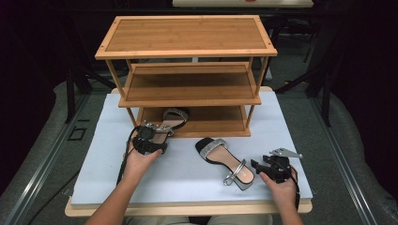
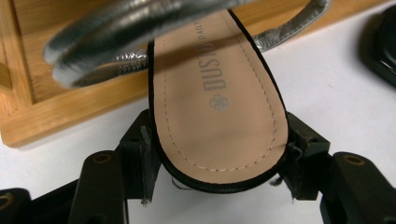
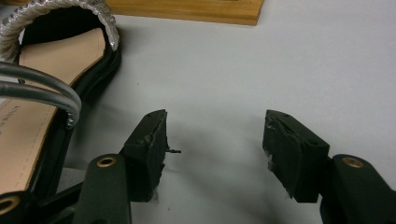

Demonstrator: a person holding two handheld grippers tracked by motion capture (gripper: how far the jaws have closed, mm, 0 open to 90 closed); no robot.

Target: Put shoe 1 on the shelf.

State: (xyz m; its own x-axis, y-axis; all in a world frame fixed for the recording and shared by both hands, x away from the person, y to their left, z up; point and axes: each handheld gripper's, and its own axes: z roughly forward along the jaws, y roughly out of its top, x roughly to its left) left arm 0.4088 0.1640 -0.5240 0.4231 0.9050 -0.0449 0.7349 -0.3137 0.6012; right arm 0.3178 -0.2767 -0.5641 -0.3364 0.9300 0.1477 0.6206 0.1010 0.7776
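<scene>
The first sandal [image 1: 165,125] is lying half on the bottom shelf [image 1: 211,123] of the bamboo shoe rack [image 1: 187,37], toward the worktop's far left, its heel end jutting out over the shelf's front lip. The left gripper [image 1: 149,139] is pinching that heel end by its two sides; in the left gripper view the jaws are pressing on the black sole edge [image 2: 219,184] while the silver straps [image 2: 116,42] are arching above. The hold is catching only the rim of the rounded heel, so it looks likely to slip or twist when the shoe is being pushed deeper, and the toe could be snagging on the shelf's edge. Further right, the second sandal [image 1: 226,159] is resting flat on the white worktop [image 1: 187,183], near the middle of the near edge. At the near right corner the right gripper [image 1: 256,165] is hovering with jaws spread, holding nothing, just beside that sandal's heel; closing from here would be missing the shoe.
</scene>
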